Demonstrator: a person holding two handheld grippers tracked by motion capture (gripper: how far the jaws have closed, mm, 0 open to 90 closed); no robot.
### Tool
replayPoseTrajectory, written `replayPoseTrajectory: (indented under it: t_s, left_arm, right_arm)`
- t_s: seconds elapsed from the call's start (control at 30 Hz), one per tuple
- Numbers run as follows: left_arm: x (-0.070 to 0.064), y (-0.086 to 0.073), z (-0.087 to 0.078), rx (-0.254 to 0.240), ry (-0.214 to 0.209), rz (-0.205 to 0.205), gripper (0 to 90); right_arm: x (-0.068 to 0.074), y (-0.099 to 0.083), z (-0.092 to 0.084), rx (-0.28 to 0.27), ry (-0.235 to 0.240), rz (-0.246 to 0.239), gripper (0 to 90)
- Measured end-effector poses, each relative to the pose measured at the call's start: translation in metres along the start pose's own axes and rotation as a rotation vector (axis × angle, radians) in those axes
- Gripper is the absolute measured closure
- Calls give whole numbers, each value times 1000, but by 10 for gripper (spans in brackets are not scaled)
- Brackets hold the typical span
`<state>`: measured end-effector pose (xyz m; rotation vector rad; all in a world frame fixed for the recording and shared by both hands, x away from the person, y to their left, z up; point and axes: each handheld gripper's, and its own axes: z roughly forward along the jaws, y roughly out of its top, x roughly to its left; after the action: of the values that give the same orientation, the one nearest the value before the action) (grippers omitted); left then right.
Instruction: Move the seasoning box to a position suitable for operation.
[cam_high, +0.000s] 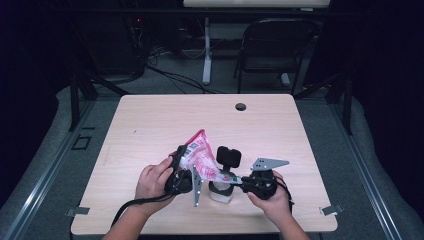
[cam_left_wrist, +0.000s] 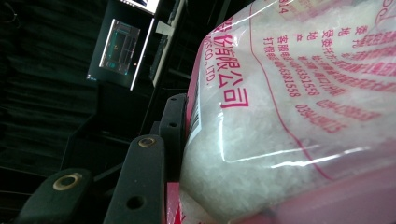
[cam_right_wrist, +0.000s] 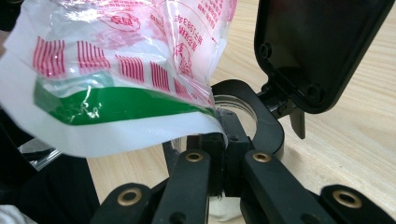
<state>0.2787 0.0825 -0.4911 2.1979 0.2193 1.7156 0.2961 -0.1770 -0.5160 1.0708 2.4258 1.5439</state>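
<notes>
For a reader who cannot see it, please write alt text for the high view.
A person tilts a pink and white plastic bag with the left gripper over a small clear jar whose black flip lid stands open. The right gripper grips the jar near the front edge of the light wooden table.

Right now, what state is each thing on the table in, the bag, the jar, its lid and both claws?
Pink-printed clear plastic bag: lifted, tilted over the jar.
Small clear jar: upright, open.
Black hinged lid: flipped up.
Left claw: clamped on the bag.
Right claw: shut on the jar's rim.
</notes>
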Motion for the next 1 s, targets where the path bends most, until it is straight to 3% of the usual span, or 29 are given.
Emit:
replayPoseTrajectory:
  t_s: [1.0]
  left_arm:
    - [1, 0, -1, -6, 4, -2, 657]
  right_arm:
    - [0, 0, 1, 6, -1, -1, 900]
